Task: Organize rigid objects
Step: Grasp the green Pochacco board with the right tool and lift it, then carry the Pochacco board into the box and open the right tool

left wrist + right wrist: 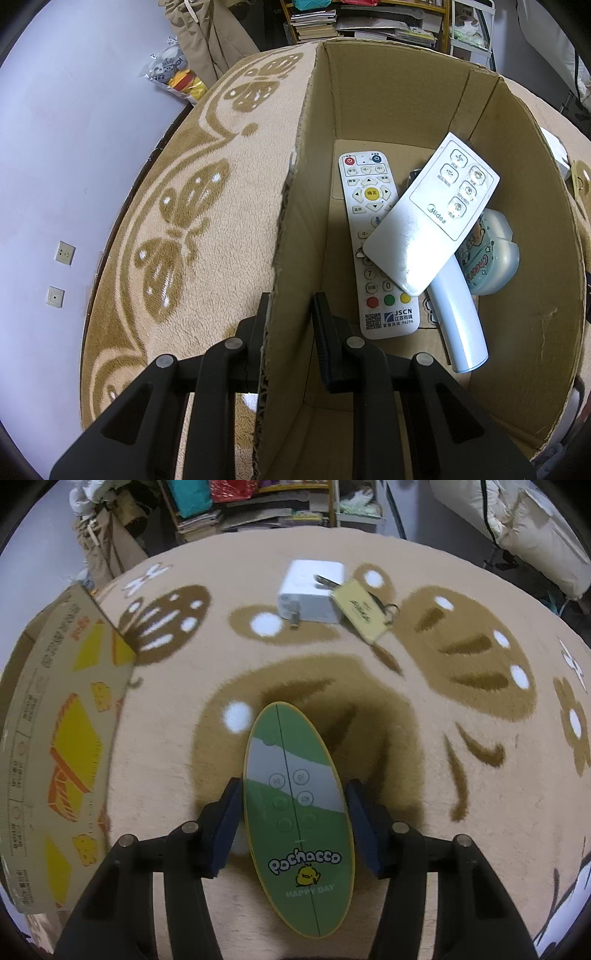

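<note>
A cardboard box (388, 96) stands on a beige butterfly-patterned blanket (221, 229). My left gripper (291, 332) is shut on the box's near left wall, one finger outside and one inside. In the box lie a white JSCN remote (373, 240), a white Midea remote (432, 214) across it, a pale blue handle (458, 317) and a blue sticker-covered item (491, 254). In the right wrist view a green oval Pochacco remote (295, 812) lies flat on the blanket. My right gripper (295, 812) straddles it, with both pads against its long edges.
Farther along the blanket (406, 738) sit a white power adapter (312, 594) and a yellow key tag (364, 611) with keys. The box's printed outer wall (66, 738) stands to the left of my right gripper. Cluttered shelves and bags line the far side.
</note>
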`<action>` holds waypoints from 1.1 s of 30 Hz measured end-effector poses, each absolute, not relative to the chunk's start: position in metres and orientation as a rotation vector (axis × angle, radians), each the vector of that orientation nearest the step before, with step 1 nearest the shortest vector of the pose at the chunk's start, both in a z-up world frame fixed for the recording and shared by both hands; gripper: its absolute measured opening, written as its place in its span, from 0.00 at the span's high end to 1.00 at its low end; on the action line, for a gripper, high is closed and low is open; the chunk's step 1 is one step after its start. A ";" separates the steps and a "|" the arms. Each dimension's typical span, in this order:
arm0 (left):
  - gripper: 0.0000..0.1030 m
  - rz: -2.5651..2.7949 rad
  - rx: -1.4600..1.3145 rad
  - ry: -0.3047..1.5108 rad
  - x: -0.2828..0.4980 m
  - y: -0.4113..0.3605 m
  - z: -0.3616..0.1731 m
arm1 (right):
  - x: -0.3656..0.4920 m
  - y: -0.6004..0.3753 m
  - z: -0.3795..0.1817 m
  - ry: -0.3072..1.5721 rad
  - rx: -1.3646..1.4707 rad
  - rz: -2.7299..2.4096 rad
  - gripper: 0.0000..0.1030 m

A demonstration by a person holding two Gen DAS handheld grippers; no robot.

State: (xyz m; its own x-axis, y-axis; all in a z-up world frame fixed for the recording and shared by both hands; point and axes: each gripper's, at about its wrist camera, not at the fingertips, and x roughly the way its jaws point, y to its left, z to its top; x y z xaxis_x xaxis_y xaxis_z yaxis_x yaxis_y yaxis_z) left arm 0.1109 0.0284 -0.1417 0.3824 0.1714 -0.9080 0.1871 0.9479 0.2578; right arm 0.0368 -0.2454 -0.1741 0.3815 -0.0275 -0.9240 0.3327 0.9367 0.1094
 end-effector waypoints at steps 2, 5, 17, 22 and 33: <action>0.80 -0.010 0.344 1.186 0.110 0.028 -0.143 | 0.039 -0.237 -0.170 1.148 0.281 -0.220 0.42; 0.80 -0.011 0.344 1.185 0.111 0.028 -0.143 | 0.041 -0.230 -0.163 1.122 0.273 -0.205 0.42; 0.80 -0.009 0.338 1.189 0.111 0.030 -0.145 | 0.043 -0.223 -0.139 1.056 0.269 -0.161 0.42; 0.80 -0.009 0.336 1.190 0.110 0.029 -0.144 | 0.043 -0.224 -0.126 1.006 0.284 -0.160 0.42; 0.80 -0.009 0.339 1.192 0.107 0.029 -0.144 | 0.057 -0.221 -0.108 0.969 0.284 -0.146 0.42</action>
